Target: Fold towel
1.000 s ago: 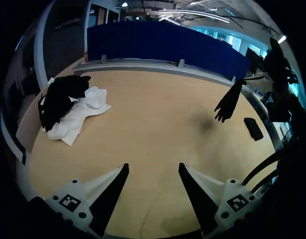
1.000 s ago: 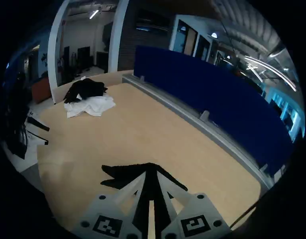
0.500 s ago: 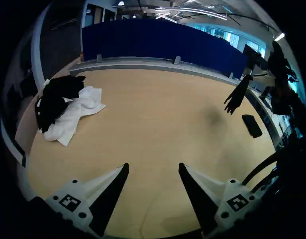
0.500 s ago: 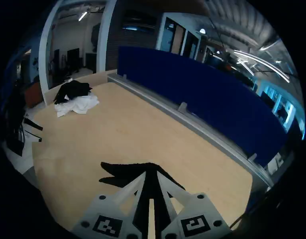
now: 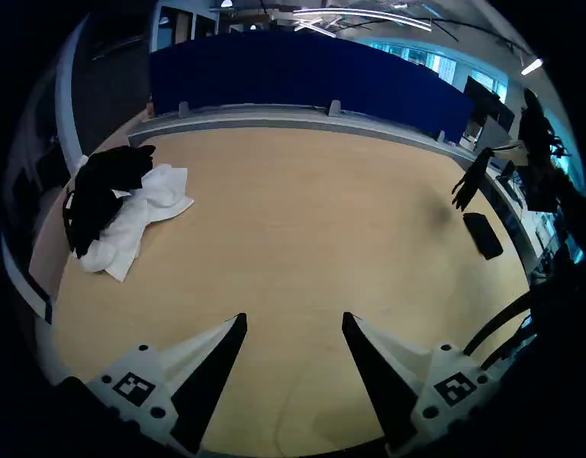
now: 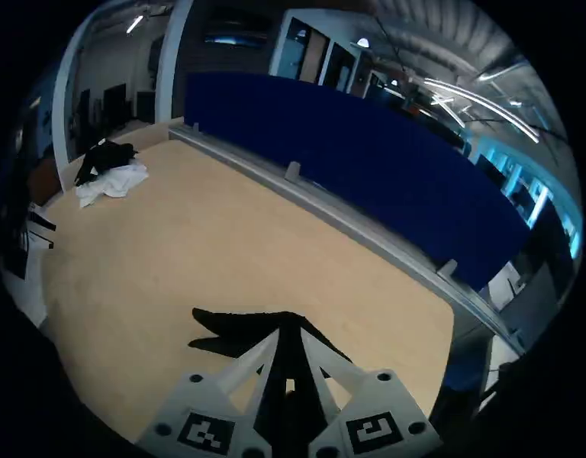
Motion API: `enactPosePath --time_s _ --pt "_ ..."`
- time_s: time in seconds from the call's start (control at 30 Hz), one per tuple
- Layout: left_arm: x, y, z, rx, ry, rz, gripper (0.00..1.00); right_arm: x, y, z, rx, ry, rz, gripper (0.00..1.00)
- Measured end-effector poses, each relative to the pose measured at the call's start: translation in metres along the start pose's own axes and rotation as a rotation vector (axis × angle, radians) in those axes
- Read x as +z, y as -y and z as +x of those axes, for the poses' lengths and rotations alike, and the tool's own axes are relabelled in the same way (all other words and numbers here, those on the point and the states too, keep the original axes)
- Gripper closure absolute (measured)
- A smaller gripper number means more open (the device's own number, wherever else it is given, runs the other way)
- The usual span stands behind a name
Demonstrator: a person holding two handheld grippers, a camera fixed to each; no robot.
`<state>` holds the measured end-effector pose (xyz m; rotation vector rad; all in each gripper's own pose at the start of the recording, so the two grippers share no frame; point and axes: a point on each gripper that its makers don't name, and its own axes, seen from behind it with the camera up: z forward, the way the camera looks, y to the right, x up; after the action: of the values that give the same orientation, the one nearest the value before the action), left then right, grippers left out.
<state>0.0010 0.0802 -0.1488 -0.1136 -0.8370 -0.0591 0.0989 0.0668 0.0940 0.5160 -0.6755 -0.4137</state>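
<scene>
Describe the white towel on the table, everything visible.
The white towel lies crumpled and unfolded in a loose heap near a far corner of the light wooden table. It looks like soft plain cloth, with deep folds and one flatter corner pointing toward the table's middle. A bunched black garment lies over its outer side, touching it. The left gripper is open well short of it; the right gripper, shut on a black cloth, is far off.
</scene>
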Motion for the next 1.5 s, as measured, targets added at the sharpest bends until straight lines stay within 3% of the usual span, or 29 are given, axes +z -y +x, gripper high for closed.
enactPosePath --time_s 0.23,0.5,1.0,1.5 --pt "0.000 -0.004 0.003 0.006 0.012 0.009 0.07 0.001 -0.042 -0.026 0.048 0.022 -0.029 0.96" --pt "0.001 -0.013 0.003 0.015 0.020 0.011 0.08 0.009 -0.061 -0.041 0.082 0.029 -0.030 0.96" --pt "0.002 -0.023 0.001 0.035 0.030 0.010 0.08 0.016 -0.064 -0.063 0.094 0.053 -0.010 0.96" --pt "0.005 -0.040 0.002 0.056 0.034 -0.013 0.07 -0.019 -0.046 -0.135 0.126 0.149 0.031 0.96"
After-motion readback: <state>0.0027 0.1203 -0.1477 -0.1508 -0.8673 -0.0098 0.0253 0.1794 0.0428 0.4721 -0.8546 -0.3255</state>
